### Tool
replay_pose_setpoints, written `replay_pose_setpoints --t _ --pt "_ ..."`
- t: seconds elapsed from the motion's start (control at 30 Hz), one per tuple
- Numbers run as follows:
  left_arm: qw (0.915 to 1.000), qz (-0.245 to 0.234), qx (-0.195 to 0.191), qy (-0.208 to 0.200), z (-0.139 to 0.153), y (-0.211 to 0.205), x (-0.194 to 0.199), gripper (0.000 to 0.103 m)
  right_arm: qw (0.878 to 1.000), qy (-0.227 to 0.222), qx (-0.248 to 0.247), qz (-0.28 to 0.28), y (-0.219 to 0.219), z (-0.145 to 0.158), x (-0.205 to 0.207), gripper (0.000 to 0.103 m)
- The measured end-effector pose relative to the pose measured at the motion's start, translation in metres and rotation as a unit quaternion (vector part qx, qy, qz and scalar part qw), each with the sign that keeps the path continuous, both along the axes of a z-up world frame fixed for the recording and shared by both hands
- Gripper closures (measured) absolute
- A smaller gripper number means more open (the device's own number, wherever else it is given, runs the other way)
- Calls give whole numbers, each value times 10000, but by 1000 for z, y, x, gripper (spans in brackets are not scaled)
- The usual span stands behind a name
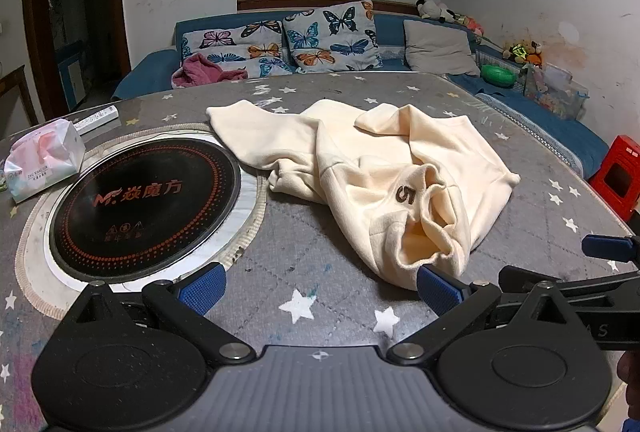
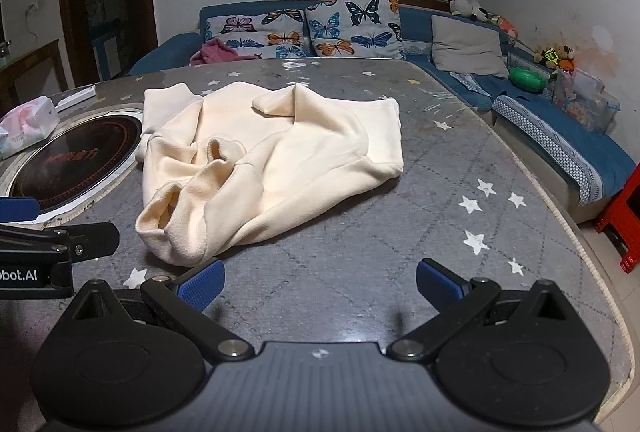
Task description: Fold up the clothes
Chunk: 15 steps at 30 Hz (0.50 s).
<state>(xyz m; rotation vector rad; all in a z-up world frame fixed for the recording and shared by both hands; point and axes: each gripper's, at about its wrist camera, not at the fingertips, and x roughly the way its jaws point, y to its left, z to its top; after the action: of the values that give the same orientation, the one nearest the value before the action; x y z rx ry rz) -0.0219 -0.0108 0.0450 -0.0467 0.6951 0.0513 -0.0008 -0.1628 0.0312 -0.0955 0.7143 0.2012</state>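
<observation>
A cream sweatshirt [image 1: 372, 168] lies crumpled on the grey star-patterned table [image 1: 304, 244], with a brown "5" on it and one sleeve stretched to the left. It also shows in the right wrist view [image 2: 272, 156], ahead and left. My left gripper [image 1: 320, 290] is open and empty, just short of the garment's near cuff. My right gripper [image 2: 320, 286] is open and empty above the bare table, to the right of the cuff. The left gripper's side [image 2: 48, 244] shows at the left edge of the right wrist view.
A round black induction hob [image 1: 148, 208] is set into the table at the left. A tissue pack [image 1: 44, 160] and a white remote [image 1: 98, 120] lie beyond it. A blue sofa [image 1: 384, 32] with butterfly cushions stands behind; a red stool [image 1: 618, 172] at right.
</observation>
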Motion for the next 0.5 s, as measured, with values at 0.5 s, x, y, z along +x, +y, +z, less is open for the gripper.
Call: replay_pose_setpoints --t 0.5 --pt "10000 20 -7 70 0 1 8 0 10000 59 0 59 6 -2 8 0"
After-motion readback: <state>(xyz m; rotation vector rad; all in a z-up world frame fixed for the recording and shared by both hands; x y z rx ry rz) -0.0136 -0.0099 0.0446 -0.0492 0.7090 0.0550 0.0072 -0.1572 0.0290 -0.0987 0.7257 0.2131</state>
